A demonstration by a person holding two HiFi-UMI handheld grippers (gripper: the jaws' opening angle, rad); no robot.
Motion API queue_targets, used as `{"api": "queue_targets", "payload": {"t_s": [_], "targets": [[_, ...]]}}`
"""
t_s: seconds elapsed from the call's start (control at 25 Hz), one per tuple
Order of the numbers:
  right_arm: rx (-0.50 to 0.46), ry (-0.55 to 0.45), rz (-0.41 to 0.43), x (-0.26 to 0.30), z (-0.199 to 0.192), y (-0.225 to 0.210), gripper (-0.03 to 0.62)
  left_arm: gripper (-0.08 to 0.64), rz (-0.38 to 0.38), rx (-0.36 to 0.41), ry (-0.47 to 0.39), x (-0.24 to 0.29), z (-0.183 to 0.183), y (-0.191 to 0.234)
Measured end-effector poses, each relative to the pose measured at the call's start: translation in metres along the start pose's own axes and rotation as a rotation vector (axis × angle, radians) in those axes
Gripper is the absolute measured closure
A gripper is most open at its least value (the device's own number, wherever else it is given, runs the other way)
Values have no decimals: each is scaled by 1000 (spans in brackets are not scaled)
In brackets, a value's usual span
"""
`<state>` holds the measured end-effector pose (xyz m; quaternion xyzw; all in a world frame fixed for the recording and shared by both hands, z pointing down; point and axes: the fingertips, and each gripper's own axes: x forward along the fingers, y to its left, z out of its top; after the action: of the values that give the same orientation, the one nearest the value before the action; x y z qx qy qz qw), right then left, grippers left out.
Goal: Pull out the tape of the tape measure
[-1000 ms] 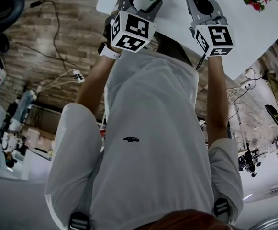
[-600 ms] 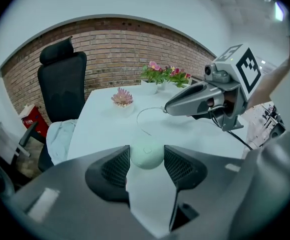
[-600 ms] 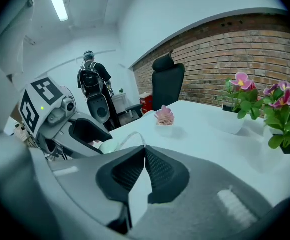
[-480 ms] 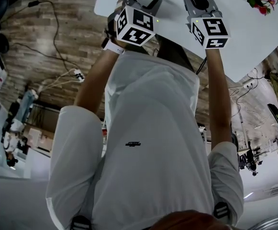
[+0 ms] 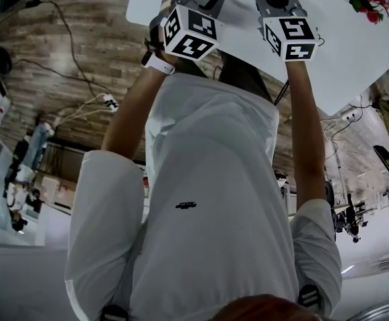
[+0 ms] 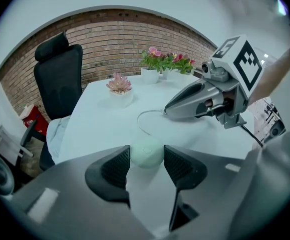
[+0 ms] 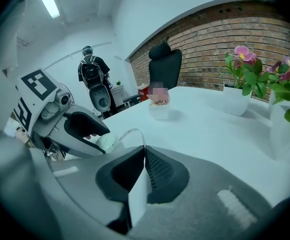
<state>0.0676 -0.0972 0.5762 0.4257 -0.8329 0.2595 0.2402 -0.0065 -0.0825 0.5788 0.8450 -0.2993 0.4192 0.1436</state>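
A person holds two grippers over a white table (image 7: 209, 129). The left gripper (image 6: 145, 153) is clamped on the one pale green, round tape measure (image 6: 146, 157), with a dark ribbed pad touching it on each side. The case is smooth and dome-like, with a small button at its centre. It sits low at the near edge of the table; whether it rests on the surface or hangs just above it is hard to tell.

One thin white tape (image 7: 137, 196) is drawn out of the case. It leaves on the side away from the person, bows in a slack loop above the table, then runs sideways to the right gripper (image 7: 144, 151). Its long axis lies roughly across, from one gripper to the other. The right gripper's jaws are pressed together on the tape, and a flat strip of it passes back between them.

Farther off on the table stand three potted plants (image 6: 119, 86) with pink blooms. One black office chair (image 6: 60, 79) stands beside the table.
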Motion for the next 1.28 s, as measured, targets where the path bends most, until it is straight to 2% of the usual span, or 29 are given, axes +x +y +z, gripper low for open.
{"api": "queue_targets", "payload": {"t_s": [0.24,0.48,0.64,0.8,1.12,1.28], "targets": [[2,29,-7,1,-7,-4,583,322,-19,-8,44,7,-9,-7],[-15,75,-19,3,-12,-5,580,281,-25,-28,48,7,-7,-10],[4,86,-16,3,-13,-2,507,276,-11,-66,16,0,-1,-6],[9,74,-21,-4,-10,1,477,280,2,-117,-16,-12,4,0],[29,30,-32,-26,4,4,472,309,12,-177,-62,-41,13,6],[35,2,-40,-39,19,4,471,341,41,-199,-106,-59,24,14]]}}
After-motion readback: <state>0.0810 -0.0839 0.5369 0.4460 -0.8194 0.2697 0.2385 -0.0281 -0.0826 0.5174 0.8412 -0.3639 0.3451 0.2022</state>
